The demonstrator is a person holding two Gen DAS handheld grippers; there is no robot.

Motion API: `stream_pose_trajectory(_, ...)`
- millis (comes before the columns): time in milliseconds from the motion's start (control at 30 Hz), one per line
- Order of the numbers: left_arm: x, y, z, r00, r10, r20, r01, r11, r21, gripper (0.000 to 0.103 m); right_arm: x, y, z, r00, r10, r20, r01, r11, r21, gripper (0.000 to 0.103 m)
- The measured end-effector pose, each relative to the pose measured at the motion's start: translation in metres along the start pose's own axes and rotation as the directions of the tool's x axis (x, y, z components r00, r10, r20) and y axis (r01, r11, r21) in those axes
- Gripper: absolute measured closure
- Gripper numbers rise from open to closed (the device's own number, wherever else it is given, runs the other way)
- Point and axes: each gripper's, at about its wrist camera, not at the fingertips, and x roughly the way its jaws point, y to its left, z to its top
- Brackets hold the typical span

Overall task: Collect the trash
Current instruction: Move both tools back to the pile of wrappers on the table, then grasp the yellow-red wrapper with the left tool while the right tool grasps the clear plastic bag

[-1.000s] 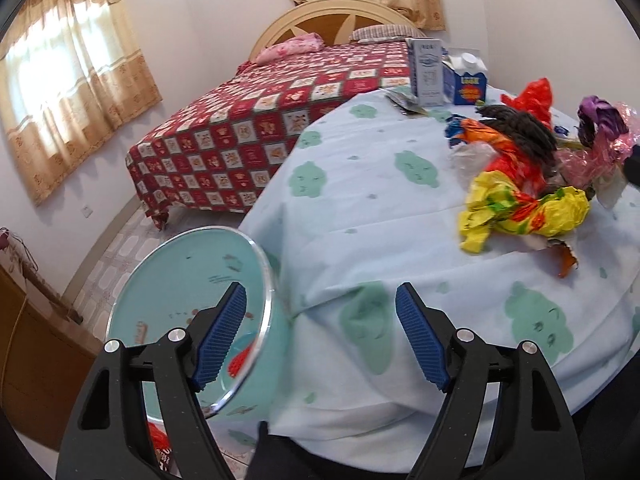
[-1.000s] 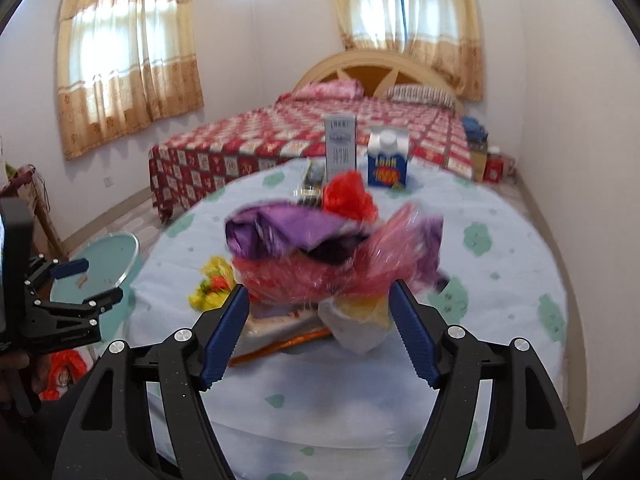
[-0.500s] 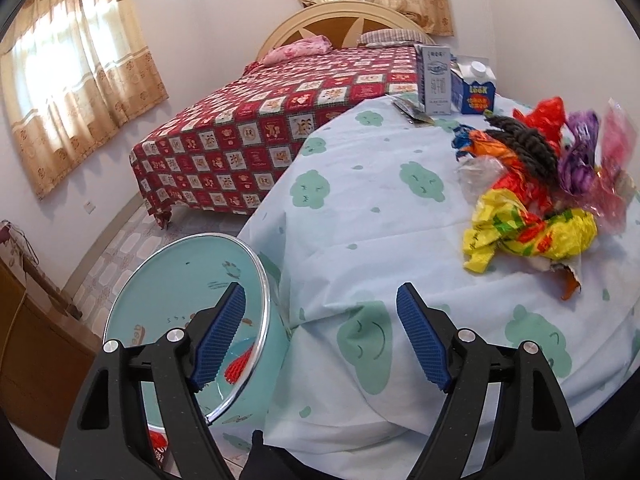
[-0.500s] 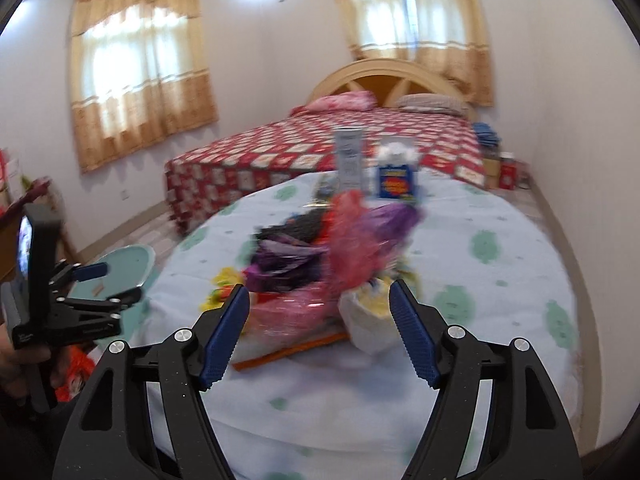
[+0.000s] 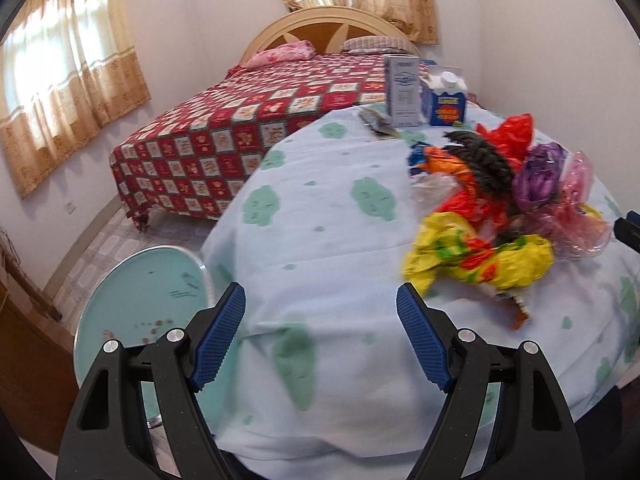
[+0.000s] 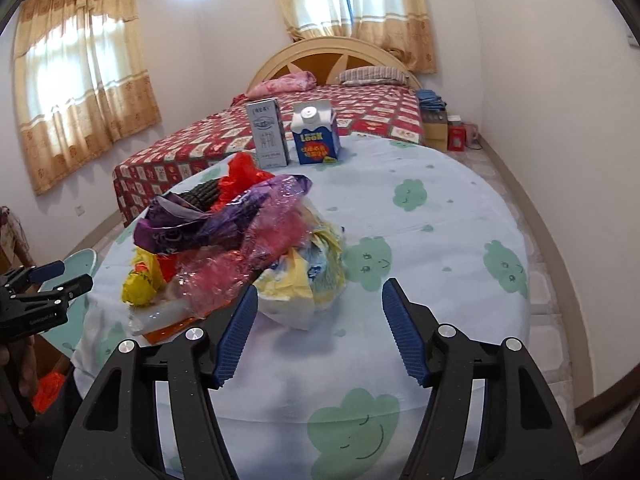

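Right wrist view: two cartons (image 6: 294, 134), one wrapper pile (image 6: 224, 248); right gripper (image 6: 316, 330) closing, empty; left gripper (image 5: 320, 336) open.

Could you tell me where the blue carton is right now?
In the right wrist view, the blue carton stands upright at the table's far edge, right of the grey box.

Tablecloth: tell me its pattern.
Pale blue tablecloth with green smiling cloud shapes, clearest in the right wrist view.
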Motion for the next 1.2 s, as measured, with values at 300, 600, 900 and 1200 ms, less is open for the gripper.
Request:
stream_pose_trajectory(300,-0.012,-0.050,0.016,0.996,-0.086,0.030,0.085,0.995,0.048,0.025,-0.010,-0.029,-0.010,0.998,-0.058,0.015,0.057,0.997,0.044,0.037)
stream_pose_trajectory(600,-0.013,-0.092,0.013,0.993,-0.121,0.018,0.118,0.987,0.111,0.019,-0.006,-0.035,-0.028,1.000,-0.020,0.001,0.020,0.996,0.082,0.036)
stream_pose_trajectory(900,0.002,-0.053,0.015,0.999,0.017,0.027,-0.020,0.993,0.118,0.015,-0.007,-0.032,-0.030,1.000,-0.001,0.006,0.001,0.996,0.086,0.034)
stream_pose_trajectory(1200,0.010,0.018,0.000,0.991,0.127,-0.031,-0.125,0.990,0.073,0.015,-0.007,-0.022,-0.029,1.000,0.010,0.009,-0.010,0.997,0.071,0.032)
